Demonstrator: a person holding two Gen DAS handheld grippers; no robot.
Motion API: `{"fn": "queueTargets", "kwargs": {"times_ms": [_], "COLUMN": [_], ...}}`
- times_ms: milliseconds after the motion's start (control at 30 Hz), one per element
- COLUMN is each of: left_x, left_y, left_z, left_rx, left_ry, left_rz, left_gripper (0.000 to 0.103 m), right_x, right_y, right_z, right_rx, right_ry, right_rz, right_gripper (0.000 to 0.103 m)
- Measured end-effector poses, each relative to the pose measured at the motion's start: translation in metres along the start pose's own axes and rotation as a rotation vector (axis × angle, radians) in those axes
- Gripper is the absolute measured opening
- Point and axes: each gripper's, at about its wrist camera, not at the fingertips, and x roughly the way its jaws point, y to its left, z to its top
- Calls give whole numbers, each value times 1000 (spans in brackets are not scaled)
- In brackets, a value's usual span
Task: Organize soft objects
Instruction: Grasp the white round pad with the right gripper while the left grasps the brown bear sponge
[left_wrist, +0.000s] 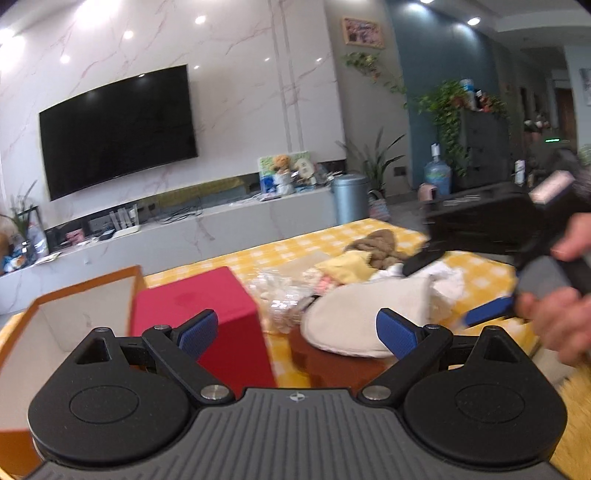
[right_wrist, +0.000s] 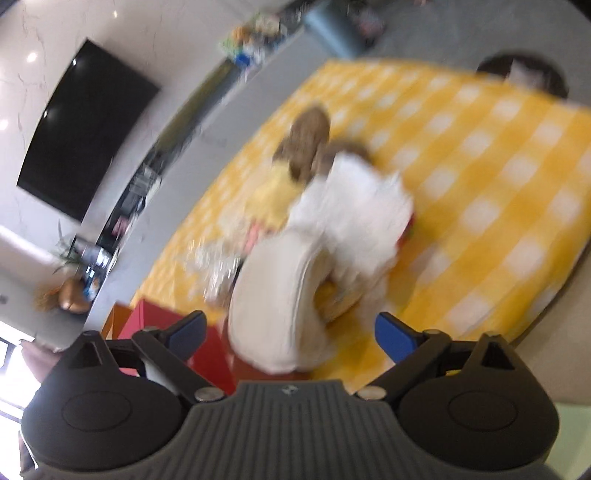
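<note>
Reaching is the step in hand, I'd say: both tools are aimed at the heap of soft things and neither has anything yet. The left gripper (left_wrist: 297, 332) stands wide with only air between its blue pads, and the right gripper (right_wrist: 290, 332) is just as spread and empty.

The heap sits mid-table on the yellow checked cloth (right_wrist: 480, 166): a cream pillow (left_wrist: 354, 314) at the near side, white cloth (right_wrist: 354, 206) bunched against it, a brown plush (left_wrist: 380, 243) toward the far edge. Next, I judge, one set of jaws must come down around the pillow's rim and close before lifting.

Only the left view shows the open orange box (left_wrist: 74, 314) and red box (left_wrist: 221, 306) at the table's near left corner, plus the person's hand (left_wrist: 561, 317) on the other tool. The right view, badly blurred, looks down on the pile instead.
</note>
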Motion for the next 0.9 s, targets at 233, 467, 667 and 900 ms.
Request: {"fn": "queueTargets", "kwargs": {"times_ms": [233,467,667,900], "left_x": [0,8,11,24], "left_y": [-5,17,14,-10], "left_z": [-4,-10,-16,-12], "left_rx": [18,-105,-91,33], "left_ry": [-5,96,154,210], "left_rz": [7,12,23,-69], "left_gripper": [103,103,103,103], "right_x": [35,24,-22,-57], "right_y": [3,-3,-9,-17], "right_z": [0,-1,1,5], "right_rx": [43,62,93,99], "right_ry": [146,127,-73,-233], "right_rz": [-36,54,167,151], "right_gripper": [60,19,14,12]}}
